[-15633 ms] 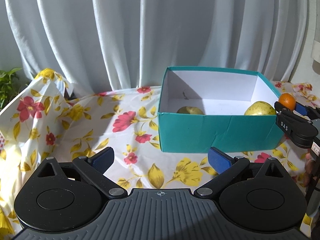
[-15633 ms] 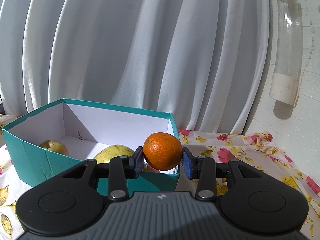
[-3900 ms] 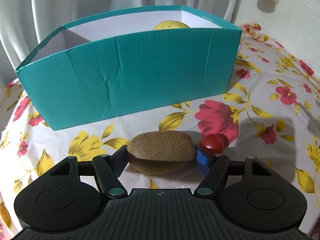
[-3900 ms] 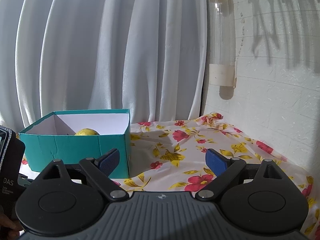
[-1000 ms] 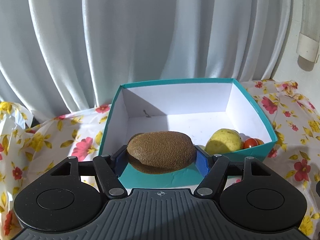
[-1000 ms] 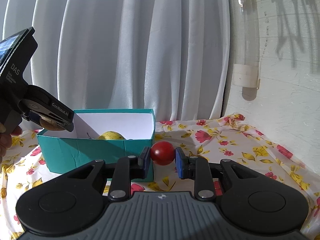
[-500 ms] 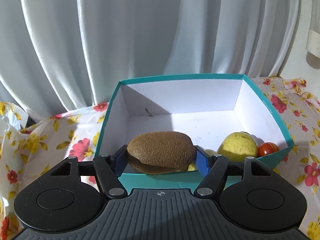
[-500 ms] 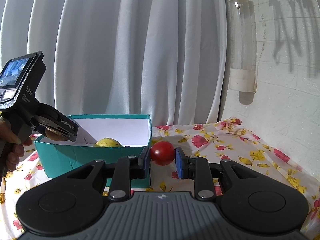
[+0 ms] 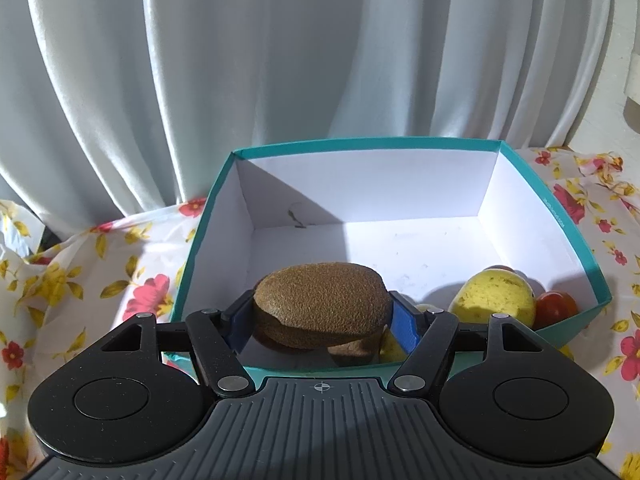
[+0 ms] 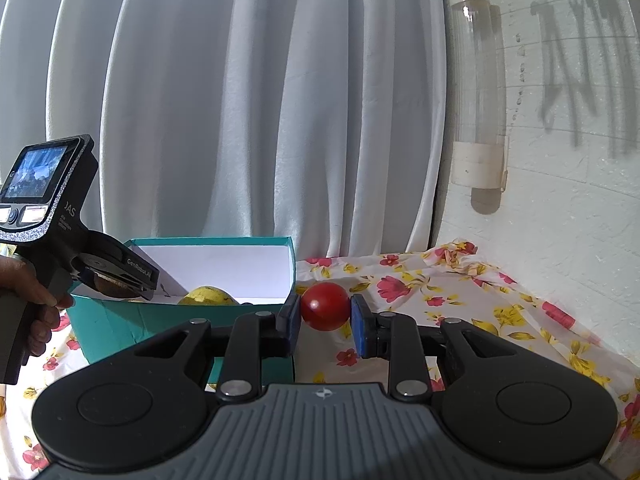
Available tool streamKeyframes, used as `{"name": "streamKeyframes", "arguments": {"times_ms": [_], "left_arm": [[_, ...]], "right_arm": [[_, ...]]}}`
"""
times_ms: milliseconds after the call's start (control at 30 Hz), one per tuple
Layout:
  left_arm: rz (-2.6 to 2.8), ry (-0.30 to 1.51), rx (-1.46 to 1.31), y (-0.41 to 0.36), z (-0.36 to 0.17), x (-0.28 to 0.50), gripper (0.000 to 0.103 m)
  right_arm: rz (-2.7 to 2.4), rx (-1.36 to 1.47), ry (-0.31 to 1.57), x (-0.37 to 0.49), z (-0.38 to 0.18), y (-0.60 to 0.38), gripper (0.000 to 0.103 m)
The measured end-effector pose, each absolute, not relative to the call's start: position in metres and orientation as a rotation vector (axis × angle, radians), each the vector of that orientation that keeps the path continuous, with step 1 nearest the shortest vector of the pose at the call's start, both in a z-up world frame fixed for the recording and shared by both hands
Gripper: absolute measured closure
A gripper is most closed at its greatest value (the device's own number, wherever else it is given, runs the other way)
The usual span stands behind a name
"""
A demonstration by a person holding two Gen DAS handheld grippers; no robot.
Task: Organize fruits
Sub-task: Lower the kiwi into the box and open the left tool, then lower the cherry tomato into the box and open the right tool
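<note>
My left gripper (image 9: 322,322) is shut on a brown kiwi (image 9: 322,300) and holds it over the near part of the teal box (image 9: 552,204). Inside the box lie a yellow fruit (image 9: 494,298), a red-orange fruit (image 9: 556,308) at the right corner, and other fruit partly hidden under the kiwi. In the right wrist view my right gripper (image 10: 325,320) is shut on a small red tomato (image 10: 325,306), held above the cloth just right of the teal box (image 10: 120,332). The left gripper (image 10: 120,276) with the kiwi shows over the box's left side there, in a person's hand (image 10: 36,300).
A flowered tablecloth (image 10: 460,300) covers the table around the box. White curtains (image 9: 280,60) hang close behind it. A white brick wall with a clear tube (image 10: 478,100) fixed to it stands at the right.
My left gripper has carried the kiwi forward and down over the box, which now looks larger and nearer. The right gripper has stayed put with the tomato.
</note>
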State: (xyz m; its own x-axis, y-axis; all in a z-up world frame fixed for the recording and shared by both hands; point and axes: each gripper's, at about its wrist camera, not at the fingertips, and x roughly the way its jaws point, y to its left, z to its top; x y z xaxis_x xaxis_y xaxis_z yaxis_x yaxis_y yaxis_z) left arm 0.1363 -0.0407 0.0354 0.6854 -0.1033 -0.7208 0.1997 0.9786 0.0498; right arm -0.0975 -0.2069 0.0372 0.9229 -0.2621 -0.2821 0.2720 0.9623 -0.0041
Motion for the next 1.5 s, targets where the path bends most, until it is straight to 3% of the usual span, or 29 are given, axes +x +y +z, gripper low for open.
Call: {"name": "streamKeyframes", "arguments": {"times_ms": [833,933,1000,1500], "left_arm": [[-0.162,0.873,0.091,-0.038,0.007,0.162,0.029],[-0.175,0.855,0.066,-0.037,0.011,0.16,0.022],[-0.178,0.828,0.043,-0.033,0.016,0.156,0.01],[-0.102,0.687,-0.039,0.026,0.072,0.074,0.002]], "right_arm": [[-0.263,0.032,0.288,-0.095,0.039,-0.207,0.077],[-0.26,0.029,0.285,-0.095,0.04,-0.206,0.077],[-0.257,0.026,0.283,-0.095,0.04,-0.205,0.077],[-0.164,-0.047,0.27,-0.063,0.046,-0.185,0.077]]}}
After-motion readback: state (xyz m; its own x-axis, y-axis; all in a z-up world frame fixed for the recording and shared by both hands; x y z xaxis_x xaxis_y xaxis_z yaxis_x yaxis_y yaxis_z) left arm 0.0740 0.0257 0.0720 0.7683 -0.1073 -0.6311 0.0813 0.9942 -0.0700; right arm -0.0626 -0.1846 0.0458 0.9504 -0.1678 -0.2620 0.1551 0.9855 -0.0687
